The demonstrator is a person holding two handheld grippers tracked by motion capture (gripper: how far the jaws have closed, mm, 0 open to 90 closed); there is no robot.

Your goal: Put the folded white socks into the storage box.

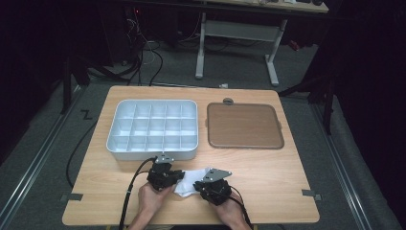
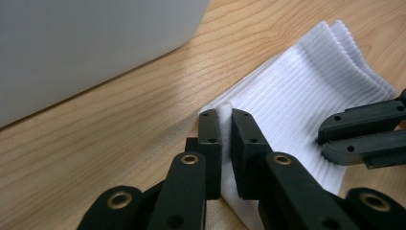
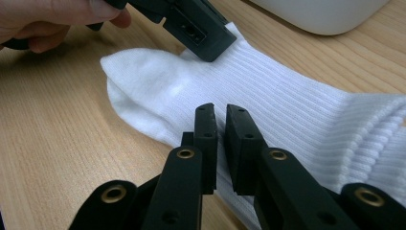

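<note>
A white ribbed sock (image 1: 190,182) lies flat on the wooden table near its front edge, between my two grippers. My left gripper (image 1: 180,177) is at the sock's left end. In the left gripper view my left gripper (image 2: 225,117) has its jaws shut on a pinched fold at the edge of the sock (image 2: 306,91). My right gripper (image 1: 197,185) is at the sock's right side. In the right gripper view my right gripper (image 3: 220,112) has its jaws closed on the near edge of the sock (image 3: 292,110). The left gripper (image 3: 201,33) presses the sock's far edge there.
A white tray (image 1: 152,153) with several empty compartments stands just behind the grippers. To its right lies a brown flat tray (image 1: 244,125), with a small grey disc (image 1: 228,101) behind it. Bare wood stretches to the right of the grippers.
</note>
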